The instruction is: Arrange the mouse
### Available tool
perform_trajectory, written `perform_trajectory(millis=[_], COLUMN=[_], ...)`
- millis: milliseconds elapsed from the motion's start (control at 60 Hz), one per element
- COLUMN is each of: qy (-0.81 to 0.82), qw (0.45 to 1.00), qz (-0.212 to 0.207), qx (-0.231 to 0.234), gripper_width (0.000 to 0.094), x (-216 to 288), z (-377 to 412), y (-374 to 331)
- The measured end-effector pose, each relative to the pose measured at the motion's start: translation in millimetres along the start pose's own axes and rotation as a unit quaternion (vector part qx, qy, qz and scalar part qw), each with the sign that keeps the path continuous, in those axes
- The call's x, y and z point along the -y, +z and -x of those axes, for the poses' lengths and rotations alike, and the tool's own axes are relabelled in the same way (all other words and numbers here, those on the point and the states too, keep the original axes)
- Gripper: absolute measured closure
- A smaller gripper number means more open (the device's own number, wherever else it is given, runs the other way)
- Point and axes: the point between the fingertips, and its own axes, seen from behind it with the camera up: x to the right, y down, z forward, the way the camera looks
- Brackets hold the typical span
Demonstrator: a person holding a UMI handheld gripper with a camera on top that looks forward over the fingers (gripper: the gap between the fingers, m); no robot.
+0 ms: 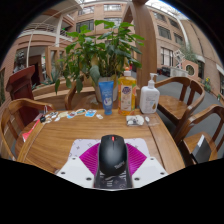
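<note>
The tongs [113,170] stand apart, their two pale fingers [80,172] spread wide at either side, each with a magenta pad [92,158] on its inner face. A black mouse [113,154] sits between them, its scroll wheel toward 12 o'clock. The pads lie close along both flanks of the mouse, but whether they press on it or leave a thin gap cannot be made out. The mouse sits over the wooden counter [60,140], near its front edge.

Beyond the tongs, at 12 o'clock from the mouse, a row of things stands along the far side of the counter: a blue carton [106,94], just beside it at 3 o'clock a yellow and white box [126,92], and further toward 3 o'clock a white pump bottle [150,97]. Small items [78,115] lie scattered in front of the row, too small to tell apart. Behind the row rises a leafy green plant [100,50]. Wooden chairs [185,100] stand around the counter, and brick buildings [150,30] with windows show far behind.
</note>
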Motion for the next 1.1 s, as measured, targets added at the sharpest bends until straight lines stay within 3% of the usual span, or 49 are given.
perform_trajectory(millis=[183,250,350,400,467,700,1100], qy=[0.007,0.001,-0.005,-0.008,-0.013,-0.02,-0.037], qw=[0.998,0.998,0.999,0.999,0.999,0.999,0.998], qz=[0.069,0.06,0.051,0.041,0.027,-0.017,-0.03], qx=[0.006,0.003,-0.002,-0.005,-0.014,-0.033,-0.042], gripper_width=[0.0501,0.0442,0.0066,0.0111,0.0068,0.0082,0.0081], x=[-61,-58,-48,-41,-30,-10,-40], z=[10,9,9,10,10,22,34], y=[25,22,-3,-21,-51,-163,-267])
